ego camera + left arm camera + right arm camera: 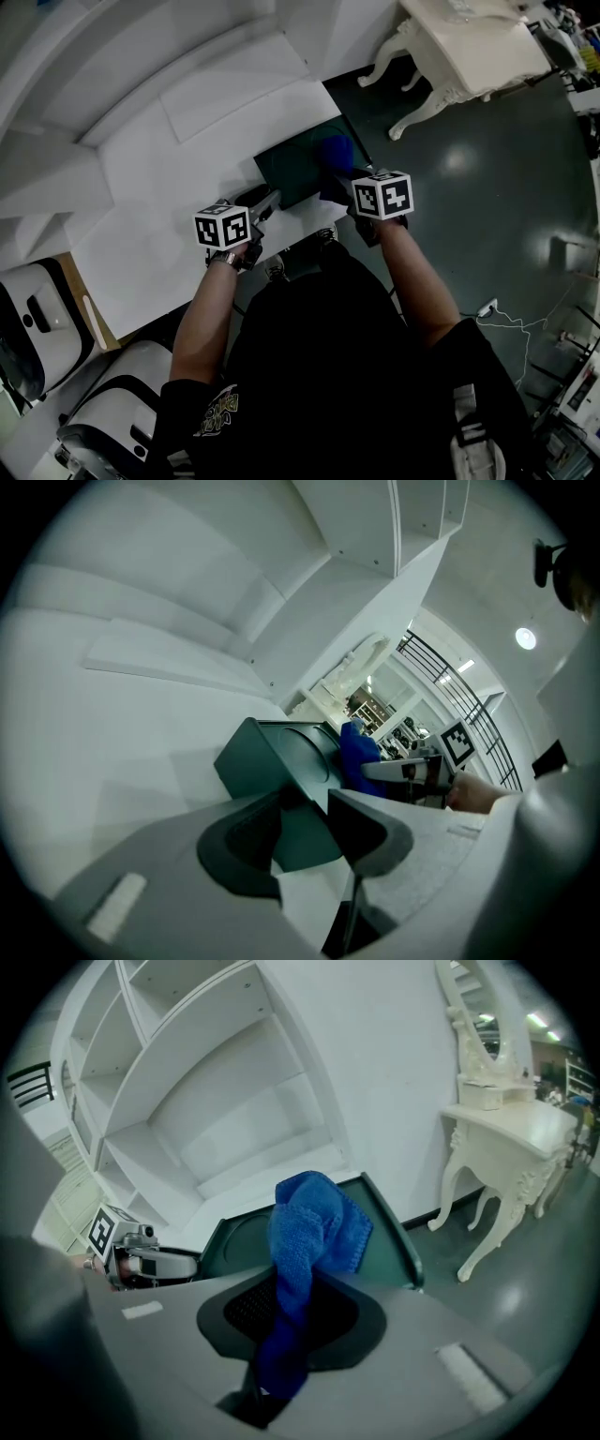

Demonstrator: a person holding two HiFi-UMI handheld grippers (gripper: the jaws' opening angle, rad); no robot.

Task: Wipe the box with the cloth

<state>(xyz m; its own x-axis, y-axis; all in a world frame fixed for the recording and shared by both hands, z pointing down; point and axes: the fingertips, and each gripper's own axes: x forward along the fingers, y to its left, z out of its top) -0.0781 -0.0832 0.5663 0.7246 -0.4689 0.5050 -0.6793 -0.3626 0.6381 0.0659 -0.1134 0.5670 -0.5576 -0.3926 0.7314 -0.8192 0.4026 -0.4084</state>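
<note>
A dark green box (292, 172) lies on the white tabletop (169, 197) near its right edge. My left gripper (269, 203) meets the box's near left corner. In the left gripper view the box (267, 757) fills the gap in that gripper (305, 810), so it is shut on it. A blue cloth (335, 150) rests on top of the box's right side, and my right gripper (337, 181) is shut on it. In the right gripper view the cloth (314, 1227) bunches up out of the right gripper (300, 1290) over the box (389, 1237).
Curved white shelves (187, 1101) rise behind the tabletop. A white ornate table (469, 47) stands on the dark floor (469, 197) to the right. White rounded units (37, 319) sit at the lower left, and a cable (506, 321) lies on the floor.
</note>
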